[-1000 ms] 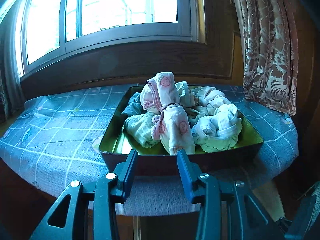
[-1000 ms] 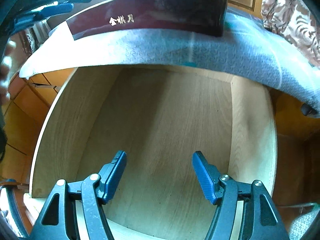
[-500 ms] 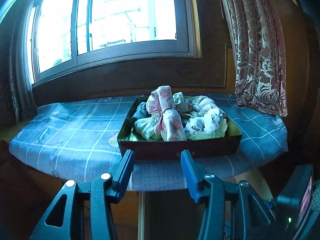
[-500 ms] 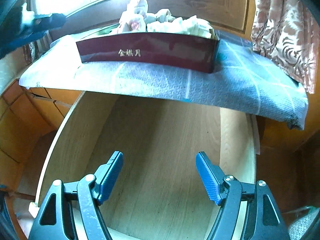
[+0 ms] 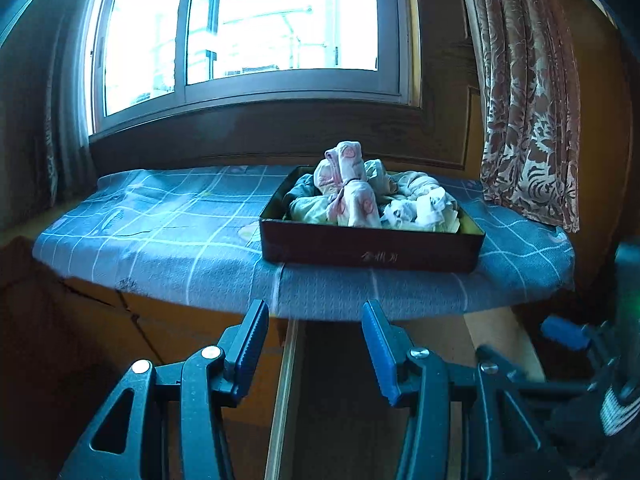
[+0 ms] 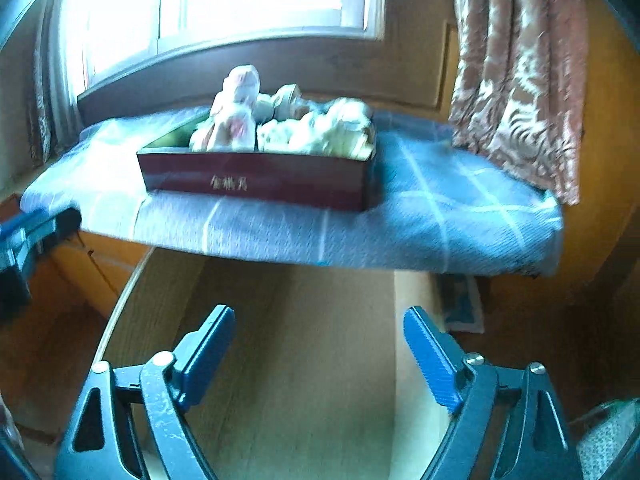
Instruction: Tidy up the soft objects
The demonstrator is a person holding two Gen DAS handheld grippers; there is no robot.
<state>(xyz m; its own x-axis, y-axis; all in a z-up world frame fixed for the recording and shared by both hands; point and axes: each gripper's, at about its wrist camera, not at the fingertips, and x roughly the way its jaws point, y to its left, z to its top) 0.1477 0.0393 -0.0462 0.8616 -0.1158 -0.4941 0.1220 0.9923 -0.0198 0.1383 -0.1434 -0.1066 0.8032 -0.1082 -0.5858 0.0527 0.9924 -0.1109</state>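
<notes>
both grippers empty, facing the box of rolled clothes (image 5: 360,196)
left gripper (image 5: 314,354) half-parted; right gripper (image 6: 318,354) has just been opening wide over the open drawer (image 6: 304,360), nothing between; bundles ahead, beyond both jaws, likely drawer-bound.

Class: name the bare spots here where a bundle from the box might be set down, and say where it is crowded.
Free: the checked cloth between the box and the window-side curtain; the open wooden drawer below the ledge. Crowded: the box itself, heaped with tied cloth bundles.
</notes>
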